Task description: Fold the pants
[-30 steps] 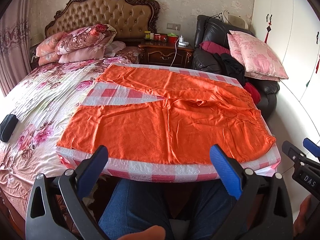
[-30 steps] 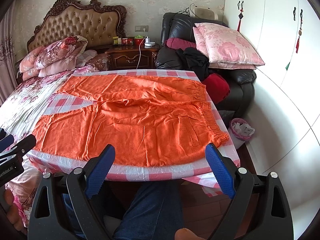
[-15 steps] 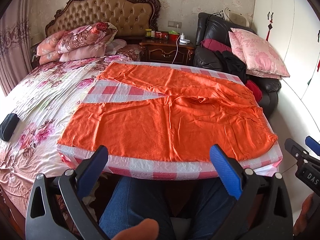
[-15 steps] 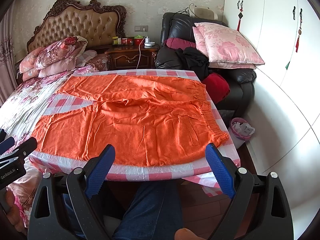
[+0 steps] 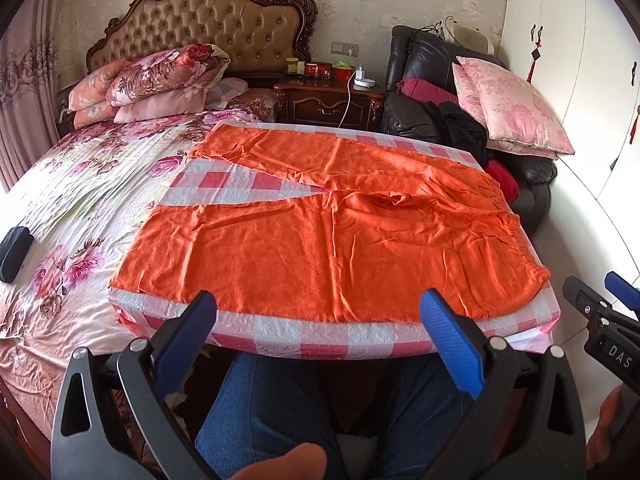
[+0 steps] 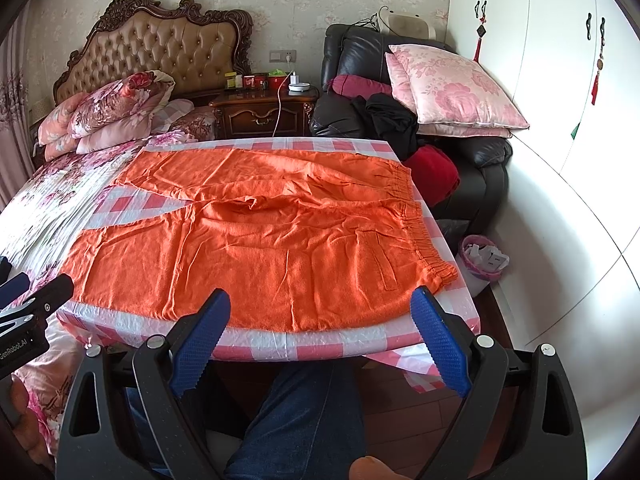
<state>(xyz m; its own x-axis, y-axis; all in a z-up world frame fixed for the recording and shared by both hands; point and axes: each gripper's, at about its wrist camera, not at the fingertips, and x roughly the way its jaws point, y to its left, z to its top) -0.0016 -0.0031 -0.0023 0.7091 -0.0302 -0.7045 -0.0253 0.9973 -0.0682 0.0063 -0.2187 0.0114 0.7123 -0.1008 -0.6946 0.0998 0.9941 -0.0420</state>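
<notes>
On checked cloth (image 5: 256, 184), orange pants (image 5: 340, 256) (flat, wrinkled)

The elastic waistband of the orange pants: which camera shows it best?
The right wrist view. There the gathered waistband runs in full along the right edge of the orange pants, with its puckers clear. The left wrist view shows the waistband farther off and squeezed toward the side.

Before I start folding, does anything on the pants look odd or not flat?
Mostly flat, but the orange pants have a bunched ridge of fabric at the crotch, where the legs meet. Both legs are spread apart in a V, showing the checkered cloth.
</notes>
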